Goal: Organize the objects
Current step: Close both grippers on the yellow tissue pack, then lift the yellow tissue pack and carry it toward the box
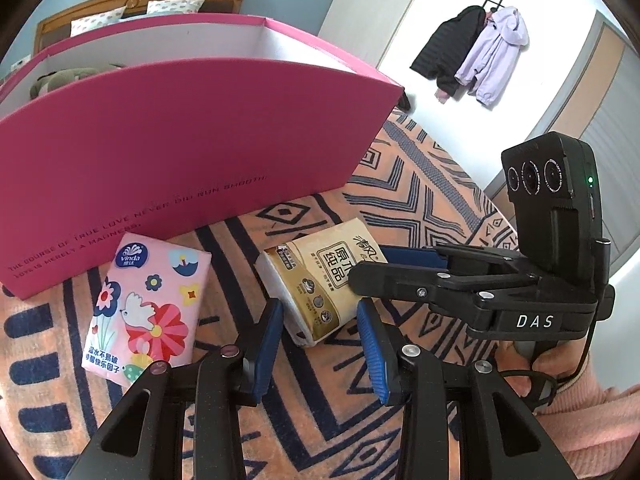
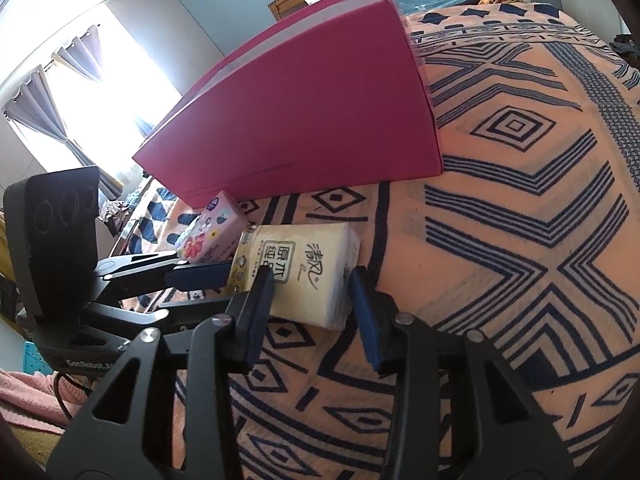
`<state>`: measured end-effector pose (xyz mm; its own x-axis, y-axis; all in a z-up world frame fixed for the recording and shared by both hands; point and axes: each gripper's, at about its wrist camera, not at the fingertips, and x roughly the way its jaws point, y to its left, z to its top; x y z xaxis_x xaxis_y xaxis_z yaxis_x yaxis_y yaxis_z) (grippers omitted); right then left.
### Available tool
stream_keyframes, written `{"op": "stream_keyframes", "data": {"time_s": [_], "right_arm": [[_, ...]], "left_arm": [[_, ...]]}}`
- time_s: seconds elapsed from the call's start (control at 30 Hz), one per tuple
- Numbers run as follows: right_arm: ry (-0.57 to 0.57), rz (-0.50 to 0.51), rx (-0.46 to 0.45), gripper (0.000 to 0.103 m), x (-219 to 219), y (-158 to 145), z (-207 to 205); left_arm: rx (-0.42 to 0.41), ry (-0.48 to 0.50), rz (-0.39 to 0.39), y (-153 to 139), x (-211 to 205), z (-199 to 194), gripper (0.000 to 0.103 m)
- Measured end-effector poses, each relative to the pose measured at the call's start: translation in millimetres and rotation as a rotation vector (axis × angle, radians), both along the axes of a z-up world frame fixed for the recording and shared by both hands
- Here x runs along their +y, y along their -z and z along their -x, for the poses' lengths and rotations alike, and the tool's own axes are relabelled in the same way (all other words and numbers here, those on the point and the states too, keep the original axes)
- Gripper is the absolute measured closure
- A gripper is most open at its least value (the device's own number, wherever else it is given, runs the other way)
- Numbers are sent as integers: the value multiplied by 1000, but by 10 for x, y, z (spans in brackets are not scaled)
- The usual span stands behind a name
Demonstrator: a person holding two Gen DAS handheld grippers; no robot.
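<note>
A: Left gripper state?
B: Jaws were parted round the near end of the beige plastic-wrapped tissue pack. Couldn't tell if the blue pads touched it.
A: Right gripper?
B: Same pack, from its side. Left pad looked against the wrap; a gap showed at the right pad.
A: Pack location?
B: Flat on the orange blanket with navy geometric lines. Pink floral tissue pack just beside it. Tall magenta cardboard box stood open behind both.
</note>
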<state>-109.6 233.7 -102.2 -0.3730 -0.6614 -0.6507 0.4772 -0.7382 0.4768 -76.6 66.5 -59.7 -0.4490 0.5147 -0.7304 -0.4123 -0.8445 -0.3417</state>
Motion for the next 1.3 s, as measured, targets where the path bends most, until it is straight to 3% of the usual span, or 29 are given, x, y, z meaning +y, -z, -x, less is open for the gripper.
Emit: {"op": "stream_keyframes", "data": {"time_s": [1.3], "right_arm": [[4, 9, 150, 60, 48, -391, -150]], "left_arm": [[134, -8, 14, -414, 9, -165, 65]]}}
